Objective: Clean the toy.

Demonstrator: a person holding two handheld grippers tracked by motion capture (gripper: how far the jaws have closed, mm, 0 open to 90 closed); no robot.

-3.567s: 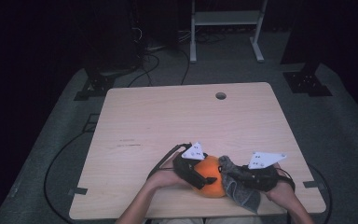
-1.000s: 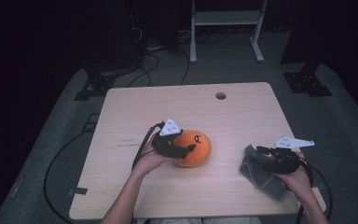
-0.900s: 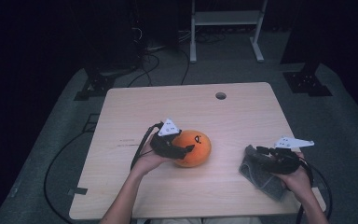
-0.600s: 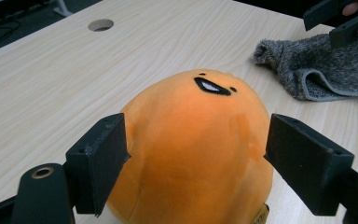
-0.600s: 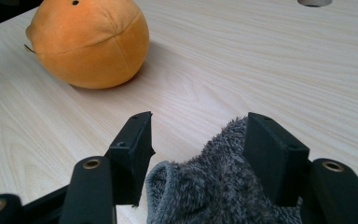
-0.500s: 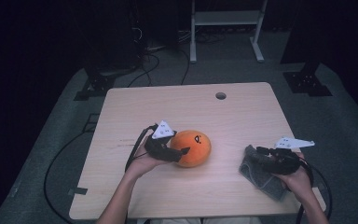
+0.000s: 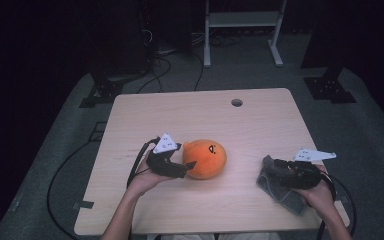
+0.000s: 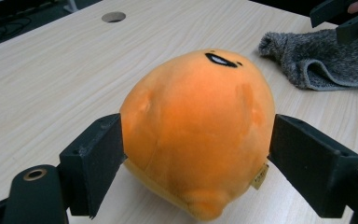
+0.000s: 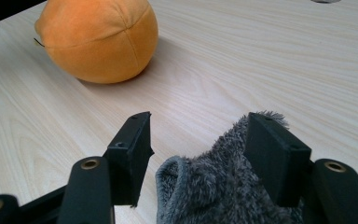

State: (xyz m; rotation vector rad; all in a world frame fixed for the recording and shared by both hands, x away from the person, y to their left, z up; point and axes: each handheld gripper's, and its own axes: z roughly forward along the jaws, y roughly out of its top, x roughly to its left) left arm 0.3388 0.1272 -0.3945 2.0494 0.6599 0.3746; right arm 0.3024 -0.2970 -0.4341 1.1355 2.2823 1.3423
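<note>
Left gripper (image 7: 189,165) drawn back leftward off orange plush (image 7: 206,158), jaws just opening, flanking it, apparently letting go; plush set mid-table (image 7: 190,115). Right gripper (image 7: 274,169) spread, straddling grey cloth (image 7: 280,189) at right edge, unclamped, seemingly parked.

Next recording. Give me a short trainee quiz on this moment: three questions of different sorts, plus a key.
1. True or false: the orange plush lies on top of the grey cloth.
2. What sits between the right gripper's fingers? A) the orange plush B) the grey cloth C) nothing
3. What is cut into the table near its far edge?

Key: 1 false, they lie apart on the table. 2 B. 3 a round hole.
</note>
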